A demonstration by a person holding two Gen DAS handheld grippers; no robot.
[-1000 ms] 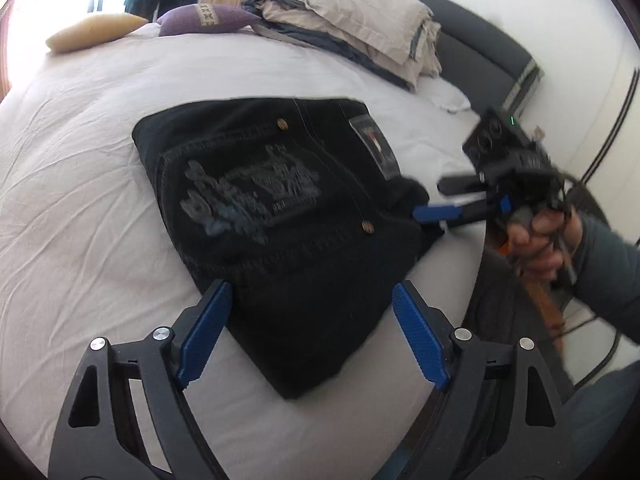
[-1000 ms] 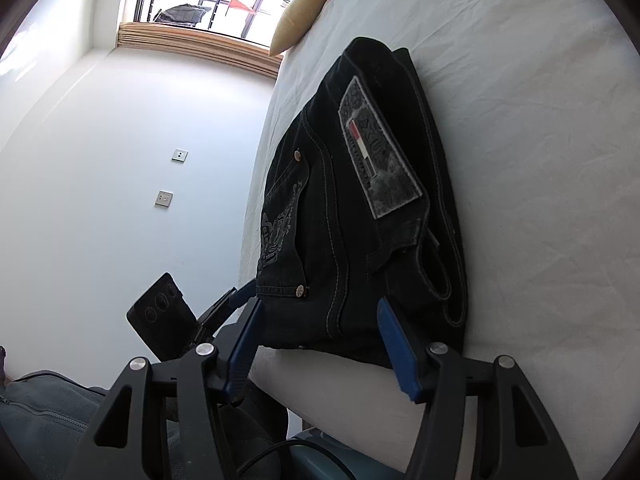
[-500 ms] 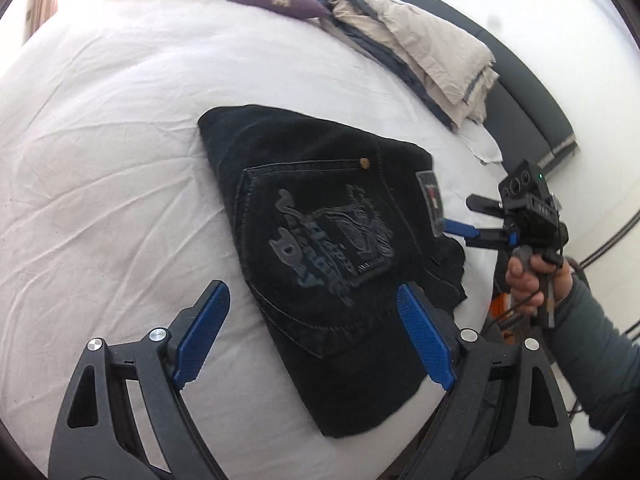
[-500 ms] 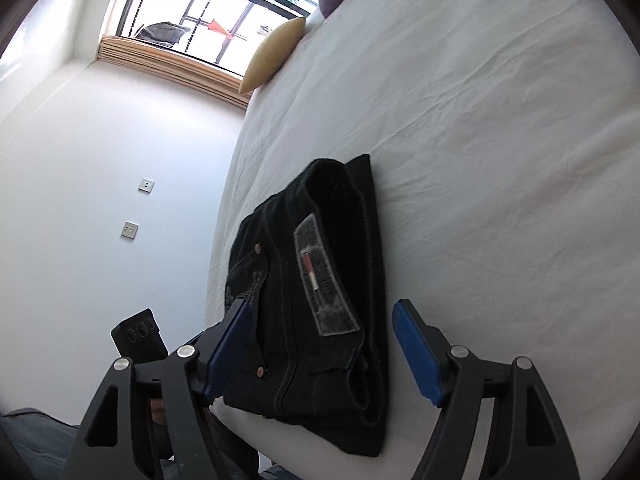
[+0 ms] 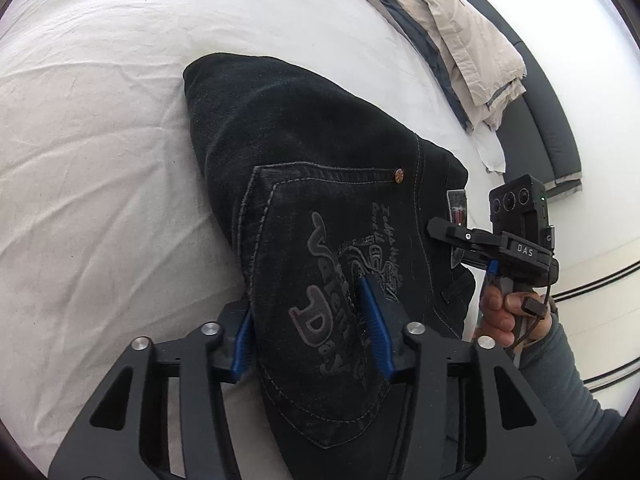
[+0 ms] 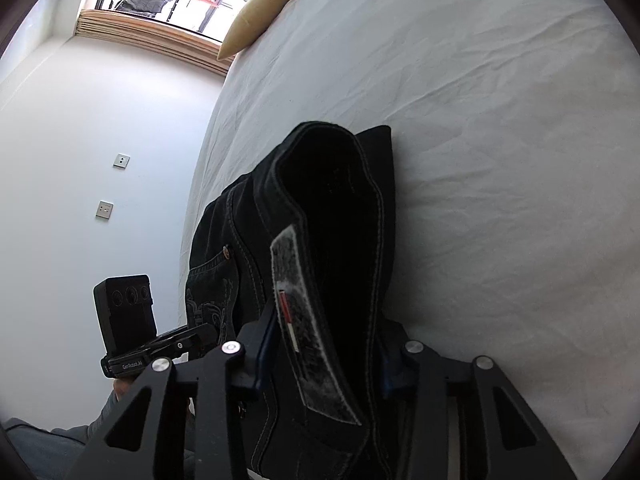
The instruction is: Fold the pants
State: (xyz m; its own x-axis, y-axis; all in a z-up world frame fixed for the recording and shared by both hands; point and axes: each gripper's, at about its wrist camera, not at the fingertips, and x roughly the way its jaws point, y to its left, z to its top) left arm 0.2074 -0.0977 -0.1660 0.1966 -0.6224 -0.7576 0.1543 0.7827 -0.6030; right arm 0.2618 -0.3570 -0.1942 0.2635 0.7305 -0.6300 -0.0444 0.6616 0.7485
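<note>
The folded black jeans (image 5: 320, 184) lie on the white bed sheet (image 5: 100, 160), back pocket with grey print facing up. My left gripper (image 5: 308, 328) is shut on the near edge of the jeans, the blue pads pressing the pocket area. My right gripper (image 6: 324, 352) is shut on the waistband end with the grey label patch (image 6: 304, 320), and it lifts that end so the jeans (image 6: 340, 208) stand up off the sheet. The right gripper also shows in the left wrist view (image 5: 452, 236) at the waistband.
A pile of beige and grey clothes (image 5: 452, 36) lies at the head of the bed by a dark headboard (image 5: 536, 120). A yellow pillow (image 6: 256, 16) lies near the window. The bed edge and white wall (image 6: 80, 160) are at the left in the right wrist view.
Both grippers have moved in onto the jeans and closed on them. The waistband end has risen off the sheet in the right gripper.
</note>
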